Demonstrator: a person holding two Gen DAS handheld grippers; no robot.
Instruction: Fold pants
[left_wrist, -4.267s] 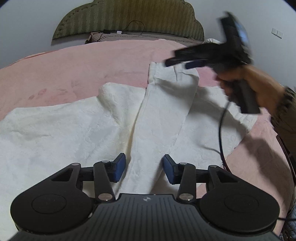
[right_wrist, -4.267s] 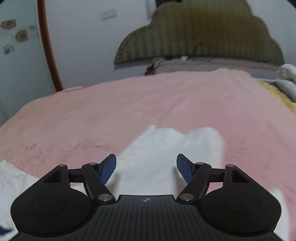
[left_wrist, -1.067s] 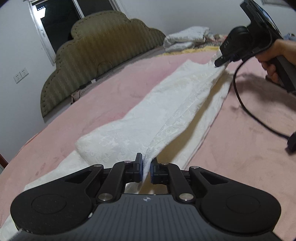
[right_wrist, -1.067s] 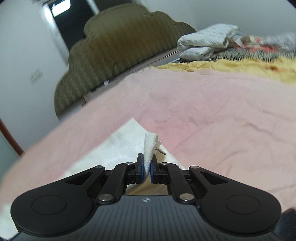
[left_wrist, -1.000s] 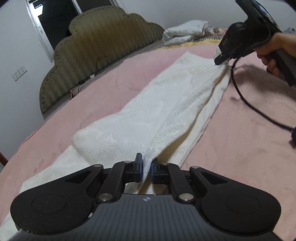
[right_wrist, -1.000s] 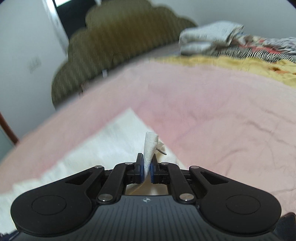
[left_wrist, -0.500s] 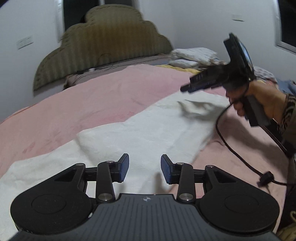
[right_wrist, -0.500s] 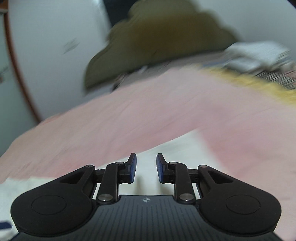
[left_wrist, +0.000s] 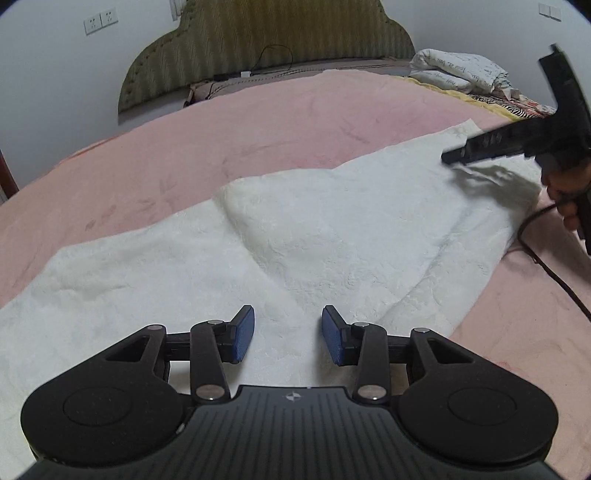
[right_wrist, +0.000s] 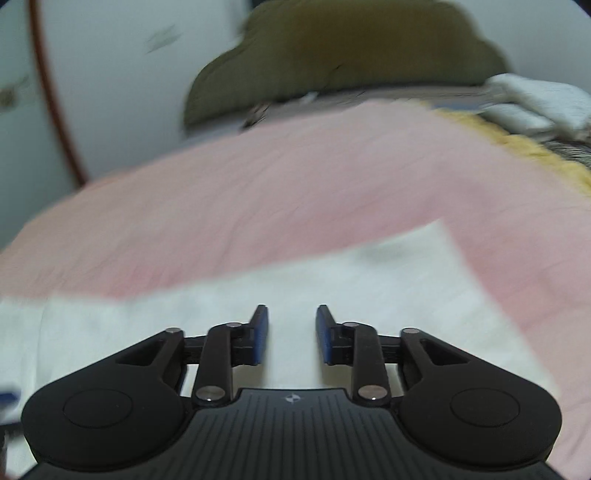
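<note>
White textured pants lie flat on the pink bedspread, one leg folded over the other so that a fold ridge runs across the middle. My left gripper hovers over the near end of the pants, open, with nothing between its blue pads. In the left wrist view my right gripper hangs just above the far end of the pants, held by a hand. In the blurred right wrist view the right gripper has its jaws opening, with only flat white pants below and nothing between them.
An olive padded headboard stands at the far end of the bed. Folded bedding is stacked at the back right. The right gripper's black cable trails over the bedspread on the right. Wall sockets sit at the upper left.
Both grippers were shut on edges of the pants a second ago; both have let go and opened. The lifted fabric has dropped flat, and both views have rolled level.
</note>
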